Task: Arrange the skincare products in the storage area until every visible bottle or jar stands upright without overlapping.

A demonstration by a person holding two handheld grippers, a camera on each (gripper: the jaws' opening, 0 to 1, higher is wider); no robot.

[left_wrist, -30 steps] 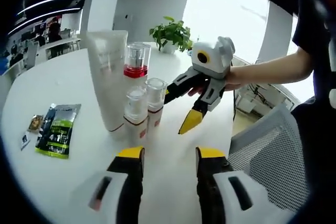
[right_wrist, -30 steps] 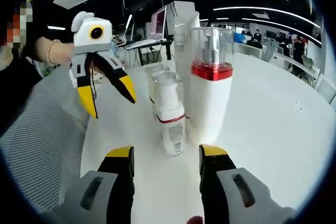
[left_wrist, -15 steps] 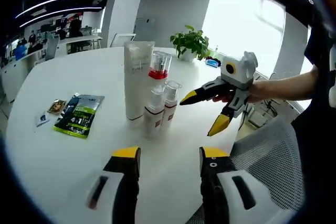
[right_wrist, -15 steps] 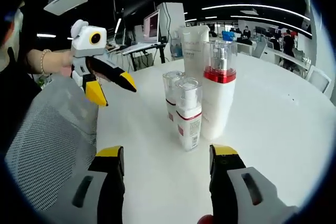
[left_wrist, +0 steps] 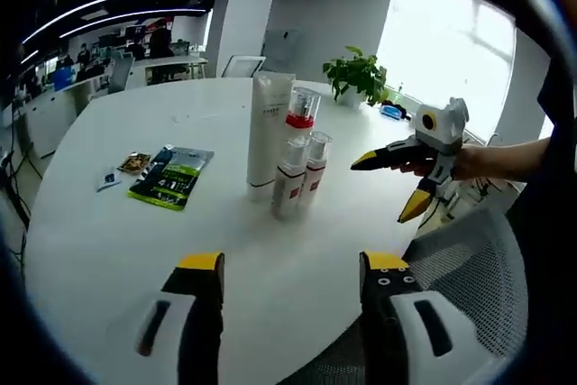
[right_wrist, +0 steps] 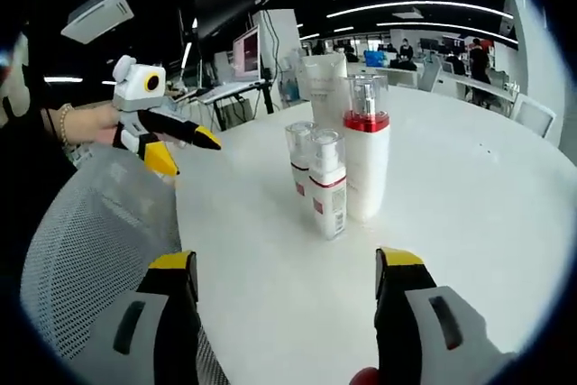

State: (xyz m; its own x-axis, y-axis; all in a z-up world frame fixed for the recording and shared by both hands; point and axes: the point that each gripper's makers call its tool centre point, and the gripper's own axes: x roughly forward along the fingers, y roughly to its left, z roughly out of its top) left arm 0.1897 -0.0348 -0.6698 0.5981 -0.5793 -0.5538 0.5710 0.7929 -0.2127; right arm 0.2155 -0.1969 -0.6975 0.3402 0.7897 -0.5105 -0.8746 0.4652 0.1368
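Round white table, smooth and glossy, in an open office with ceiling strip lights. Near frame centre in the left gripper view, four upright skincare containers packed close: tall white tube standing on its cap, white pump bottle with red collar and clear cap, two small bottles with clear caps and red bands; long axes vertical. Left of them, flat green sachet and small packets. Potted plant at upper centre. Mesh chair back at lower left in the right gripper view. Left gripper wide apart, holding nothing. Right gripper likewise spread, empty.
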